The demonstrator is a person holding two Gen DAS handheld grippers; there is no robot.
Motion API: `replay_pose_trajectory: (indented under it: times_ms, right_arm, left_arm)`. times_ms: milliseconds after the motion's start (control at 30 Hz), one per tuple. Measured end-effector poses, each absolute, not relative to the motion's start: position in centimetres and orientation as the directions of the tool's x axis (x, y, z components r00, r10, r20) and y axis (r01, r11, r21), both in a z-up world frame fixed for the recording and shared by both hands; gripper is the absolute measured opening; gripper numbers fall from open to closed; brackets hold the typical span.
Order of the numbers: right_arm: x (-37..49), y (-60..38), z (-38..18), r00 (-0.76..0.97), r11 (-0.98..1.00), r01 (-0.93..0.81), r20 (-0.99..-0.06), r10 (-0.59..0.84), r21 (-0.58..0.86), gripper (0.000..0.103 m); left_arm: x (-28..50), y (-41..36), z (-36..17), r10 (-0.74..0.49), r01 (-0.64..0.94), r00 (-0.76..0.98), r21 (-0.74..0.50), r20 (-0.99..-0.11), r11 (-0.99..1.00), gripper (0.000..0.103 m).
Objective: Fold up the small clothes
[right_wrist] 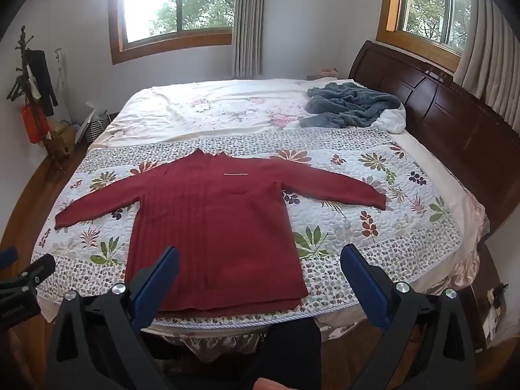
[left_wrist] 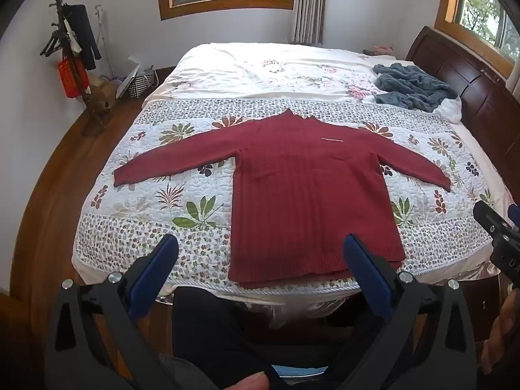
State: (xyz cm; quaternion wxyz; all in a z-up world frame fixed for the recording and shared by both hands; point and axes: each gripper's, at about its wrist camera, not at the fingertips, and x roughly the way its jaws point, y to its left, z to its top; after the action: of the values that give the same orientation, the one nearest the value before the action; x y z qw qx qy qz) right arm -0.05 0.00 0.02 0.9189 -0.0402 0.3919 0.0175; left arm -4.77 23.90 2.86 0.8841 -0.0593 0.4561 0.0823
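Blue-padded fingers [left_wrist: 162,260] of the left gripper [left_wrist: 260,253] gape wide, clutching nothing, short of the bed's near edge; the right gripper [right_wrist: 260,263] hangs alongside, spread just as wide and just as empty. On the floral quilt [left_wrist: 136,227] the red sweater [left_wrist: 308,188] lies flat, hem at the near edge, both sleeves flung outward. No fold is made yet; sleeves and body all look still to do.

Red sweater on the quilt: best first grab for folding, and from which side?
Judging by its pose, take the red sweater at a sleeve cuff. It lies flat with both sleeves spread. The left gripper could come in from the outer left side, pinch the cuff at its edge and carry it across the body. Both grippers hang open above the hem.
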Motion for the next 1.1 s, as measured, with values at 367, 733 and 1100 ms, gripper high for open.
replay_pose_trajectory:
  times_ms: [367,733,1100]
  right_arm:
    - [0.0,0.0,-0.3,0.684,0.996,-0.060,-0.729,-0.005,-0.063,0.099]
    - [0.2,0.3,-0.6,0.676,0.995,-0.071,-0.737,-0.001,-0.067,0.099]
    - [0.2,0.4,-0.2,0.682,0.995,-0.072,-0.732,-0.004,-0.073,0.099]
  left_arm:
    - [-4.7,23.7,2.7,0.101,-0.201,0.566,-0.017,-0.818,0.979,0.100]
    - [-4.9,24.1,3.2,0.128,-0.213,0.578,0.002,-0.806,0.977,0.100]
    - [-5.0,24.5,3.6,0.128,-0.215,0.586,-0.001,-0.800,0.977,0.100]
